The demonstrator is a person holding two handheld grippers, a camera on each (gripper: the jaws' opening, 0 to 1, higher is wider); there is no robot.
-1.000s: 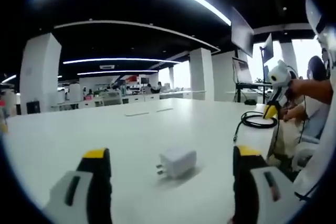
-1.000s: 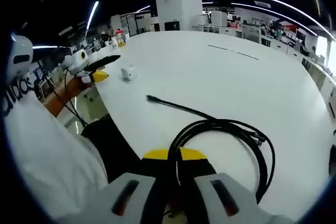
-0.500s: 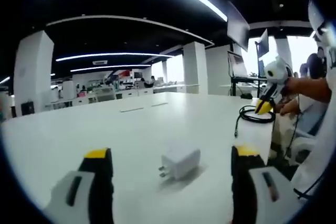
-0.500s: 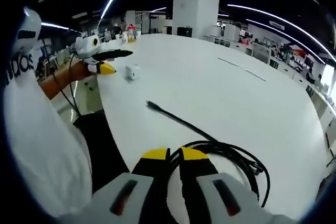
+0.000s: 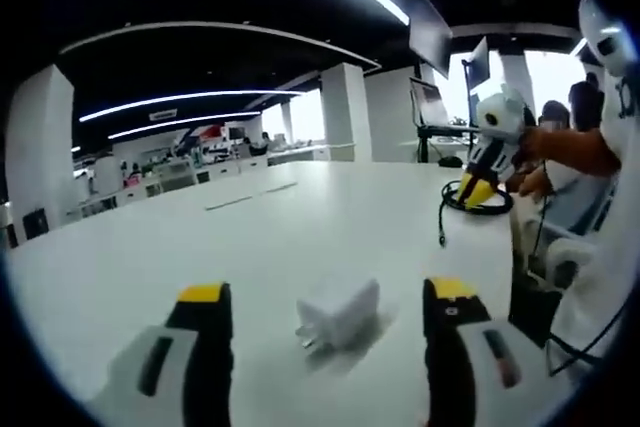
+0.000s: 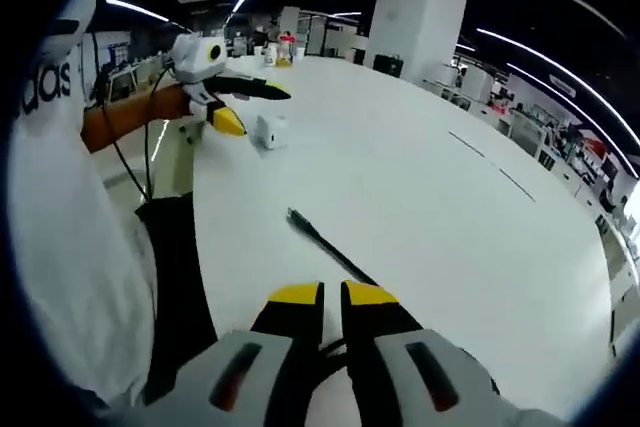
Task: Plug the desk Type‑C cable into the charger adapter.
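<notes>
in the left gripper view the left gripper [image 5: 325, 307] hovers low over a wide white surface [image 5: 200, 247], its yellow-tipped black jaws spread wide apart with nothing between them but air. the small white square charger adapter [image 5: 340, 309] lies on the surface just beyond and between the jaws, metal prongs pointing left and toward the near side. far to the right, at the surface's edge, the coiled black type-c cable [image 5: 470, 202] sits under the right gripper [image 5: 480, 187], which a person's hand [image 5: 527, 179] holds.

in the right gripper view the right gripper [image 6: 331, 295] has its jaws nearly together; the black cable [image 6: 325, 247] runs out from below them across the white surface [image 6: 450, 207], its plug end lying free on the far side. whether the jaws pinch the cable i cannot tell. farther off to the left, the left gripper [image 6: 245, 107] hangs just beside the white adapter [image 6: 269, 131], a forearm in an orange sleeve [image 6: 130, 119] behind it.
</notes>
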